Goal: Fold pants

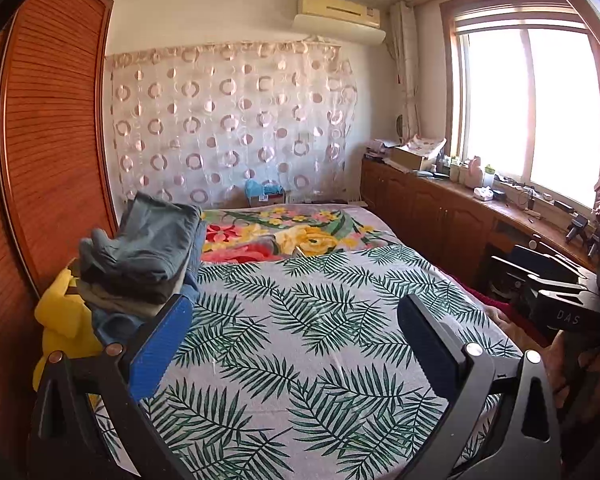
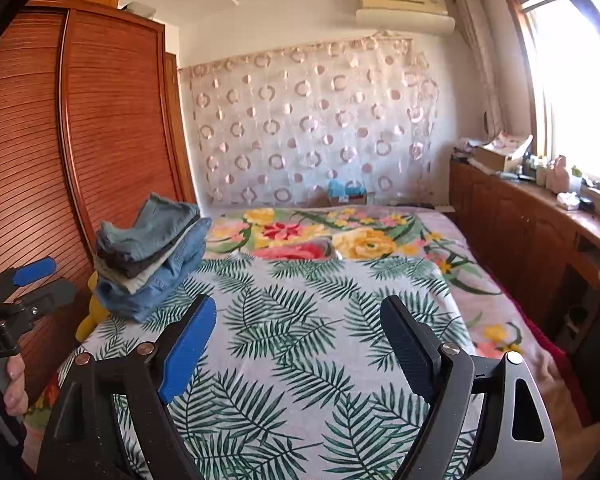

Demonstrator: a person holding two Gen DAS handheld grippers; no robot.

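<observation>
A stack of folded pants [image 1: 140, 256], blue denim and grey, sits at the left edge of the bed; it also shows in the right wrist view [image 2: 152, 256]. My left gripper [image 1: 296, 312] is open and empty, held above the leaf-print sheet [image 1: 300, 320] just right of the stack. My right gripper [image 2: 300, 316] is open and empty above the same sheet [image 2: 300, 300], nearer than the stack. The left gripper also shows at the left edge of the right wrist view [image 2: 36, 280]. The right gripper shows at the right edge of the left wrist view [image 1: 540, 276].
A yellow garment [image 1: 60, 320] lies under the stack at the bed's left edge. A floral blanket [image 1: 292, 232] covers the far end of the bed. A wooden wardrobe [image 1: 48, 140] stands left. A cluttered wooden cabinet [image 1: 440, 200] runs along the right under the window.
</observation>
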